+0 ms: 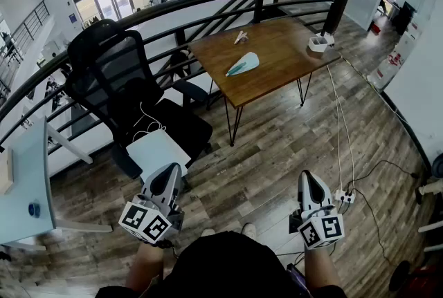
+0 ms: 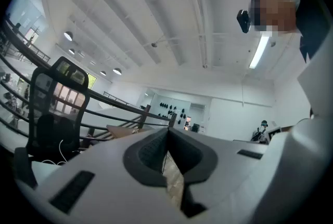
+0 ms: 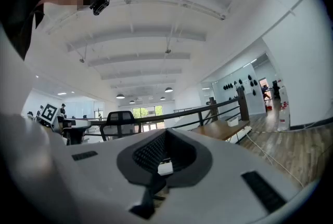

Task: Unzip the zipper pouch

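From above, my left claw (image 1: 166, 178) and my right claw (image 1: 309, 182) sit close to my body over the wooden floor (image 1: 277, 151). The zipper pouch (image 1: 242, 63) lies well ahead of both on the worktop (image 1: 284, 48), untouched.

In the left gripper view, that claw's jaws are pressed together with nothing between them. A black chair (image 2: 52, 108) stands to its left.

In the right gripper view, that claw's jaws also meet, empty. The worktop is far ahead and to the right.

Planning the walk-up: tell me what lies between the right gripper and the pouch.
In the head view, only bare wooden floor and the near edge of the table lie between the right gripper and the pouch.
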